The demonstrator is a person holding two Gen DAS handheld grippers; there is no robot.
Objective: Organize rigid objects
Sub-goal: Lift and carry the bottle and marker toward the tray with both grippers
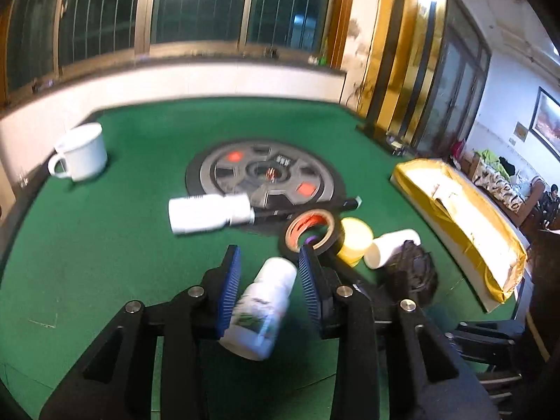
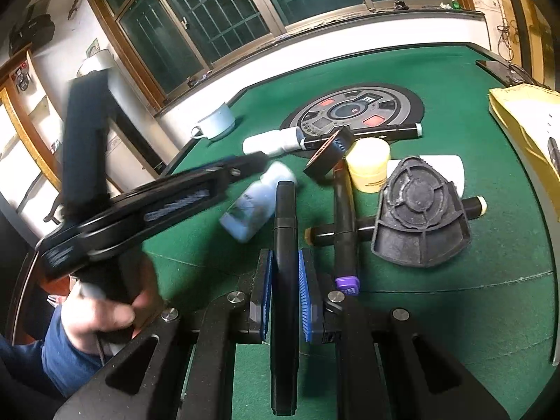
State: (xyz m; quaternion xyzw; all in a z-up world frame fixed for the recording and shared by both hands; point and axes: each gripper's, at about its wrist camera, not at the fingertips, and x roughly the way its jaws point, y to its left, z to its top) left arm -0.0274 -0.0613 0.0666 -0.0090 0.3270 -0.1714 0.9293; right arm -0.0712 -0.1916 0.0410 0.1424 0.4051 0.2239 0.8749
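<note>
Left wrist view: left gripper (image 1: 268, 266) tilts over the table (image 1: 105, 245) — jaws spread around a white bottle (image 1: 260, 315); right gripper (image 2: 284, 277) clamps a black marker (image 2: 285, 280).

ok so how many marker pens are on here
4: black marker between the right gripper's fingers; purple-capped marker just right of it; cream-tipped marker crosswise under that; long marker along the round disc's near edge. Others may be hidden.

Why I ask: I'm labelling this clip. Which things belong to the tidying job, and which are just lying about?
Job: small white bottle inside the open left gripper; black marker clamped in the right gripper; tape roll; yellow jar; purple-capped marker.
Lying about: white mug; gold-wrapped box; round panel set in the table.
</note>
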